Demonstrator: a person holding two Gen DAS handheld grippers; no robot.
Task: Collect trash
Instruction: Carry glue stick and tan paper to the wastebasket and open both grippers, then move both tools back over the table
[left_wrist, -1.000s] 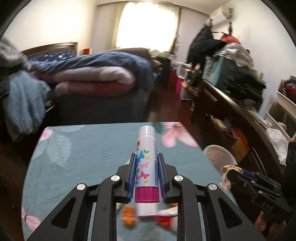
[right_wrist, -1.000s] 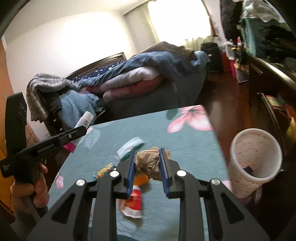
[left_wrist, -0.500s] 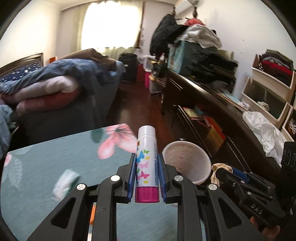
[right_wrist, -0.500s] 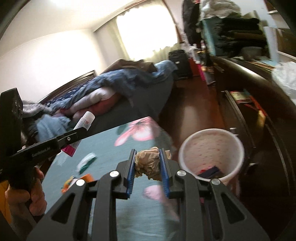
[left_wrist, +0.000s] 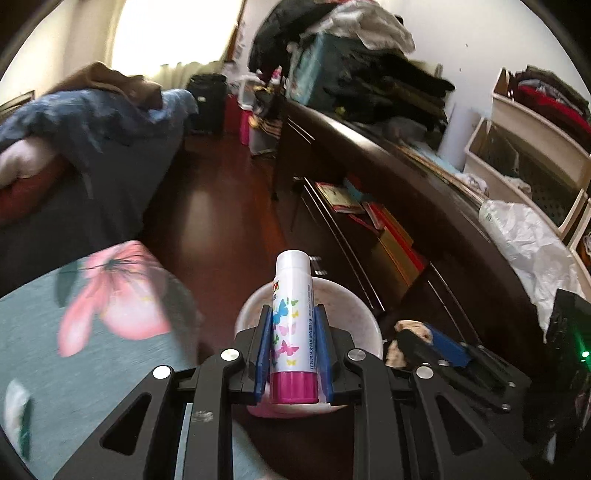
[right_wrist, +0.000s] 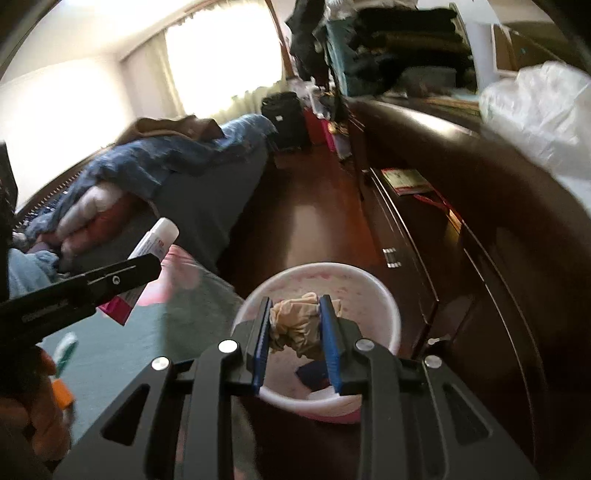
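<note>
My left gripper (left_wrist: 291, 310) is shut on a white glue stick (left_wrist: 293, 280) with butterfly print and a pink base, held over the near rim of the pale pink waste bin (left_wrist: 356, 314). In the right wrist view my right gripper (right_wrist: 293, 302) hangs above the same bin (right_wrist: 384, 291). A crumpled beige paper wad (right_wrist: 295, 325) sits between its blue pads, which still touch it as the jaws are opening. The left gripper (right_wrist: 147, 266) and glue stick (right_wrist: 162, 232) show at the left there. The right gripper (left_wrist: 413, 336) appears at the lower right of the left wrist view.
The bin stands on the dark wood floor off the corner of the teal floral table (left_wrist: 74, 369). A green-white wrapper (right_wrist: 66, 350) and an orange scrap (right_wrist: 62, 393) lie on it. A dark dresser (left_wrist: 388, 166) runs along the right, a bed (left_wrist: 74, 129) left. A blue scrap (right_wrist: 314, 373) lies in the bin.
Both grippers swung right from over the table to above the bin, each carrying its item. The right jaws stand slightly wider around the wad.
</note>
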